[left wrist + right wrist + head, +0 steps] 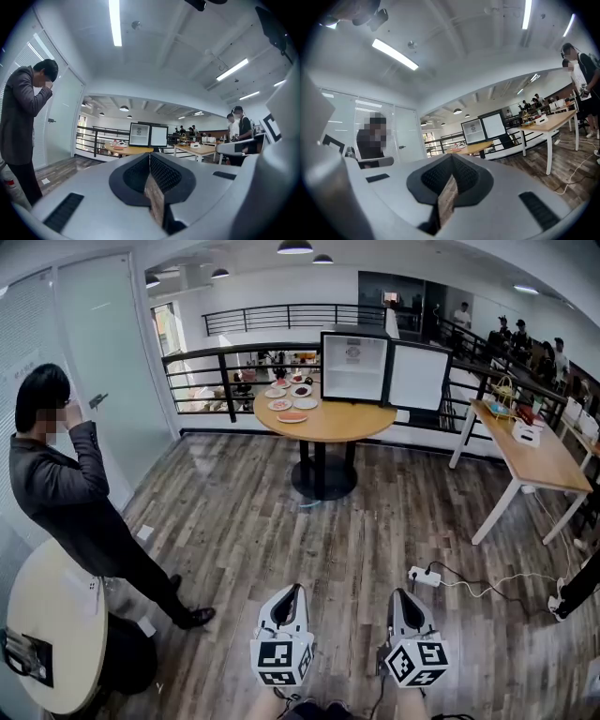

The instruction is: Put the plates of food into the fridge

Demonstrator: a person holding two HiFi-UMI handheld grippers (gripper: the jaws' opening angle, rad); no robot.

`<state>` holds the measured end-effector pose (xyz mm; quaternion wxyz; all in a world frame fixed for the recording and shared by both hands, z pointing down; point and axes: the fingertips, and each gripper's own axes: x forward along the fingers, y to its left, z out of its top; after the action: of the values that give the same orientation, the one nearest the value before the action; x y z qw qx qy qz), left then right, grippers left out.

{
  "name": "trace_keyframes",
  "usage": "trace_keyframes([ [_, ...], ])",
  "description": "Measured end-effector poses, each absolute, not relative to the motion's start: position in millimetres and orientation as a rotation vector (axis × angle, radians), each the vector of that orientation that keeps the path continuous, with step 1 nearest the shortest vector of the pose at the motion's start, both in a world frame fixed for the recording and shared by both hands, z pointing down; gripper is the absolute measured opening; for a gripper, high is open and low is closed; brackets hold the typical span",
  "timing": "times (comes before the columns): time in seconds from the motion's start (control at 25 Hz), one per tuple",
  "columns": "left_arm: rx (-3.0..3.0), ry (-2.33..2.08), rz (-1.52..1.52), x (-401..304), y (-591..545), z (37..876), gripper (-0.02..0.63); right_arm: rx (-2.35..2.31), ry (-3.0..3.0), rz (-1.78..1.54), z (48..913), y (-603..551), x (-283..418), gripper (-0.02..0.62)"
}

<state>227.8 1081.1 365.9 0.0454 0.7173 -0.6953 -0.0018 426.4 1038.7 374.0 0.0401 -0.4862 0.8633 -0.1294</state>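
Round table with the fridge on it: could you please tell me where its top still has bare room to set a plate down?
The near and right part of the round table, in front of the open fridge, is bare wood. Its far left part, beside the railing, is crowded with plates.
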Motion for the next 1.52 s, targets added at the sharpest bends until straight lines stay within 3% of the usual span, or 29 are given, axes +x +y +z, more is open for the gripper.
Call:
trace_keyframes([
  [0.88, 2.128, -2.171, 0.005, 242.2, 1062.8, 369.1, 0.009, -1.413, 2.675, -0.389, 376.4, 1014.4, 444.6, 0.012],
  [1.52, 2.072, -2.197, -0.015, 147.1, 932.9, 378.7, 0.009, -1.364, 2.716, -0.390, 378.6, 875.9, 344.4, 0.012],
])
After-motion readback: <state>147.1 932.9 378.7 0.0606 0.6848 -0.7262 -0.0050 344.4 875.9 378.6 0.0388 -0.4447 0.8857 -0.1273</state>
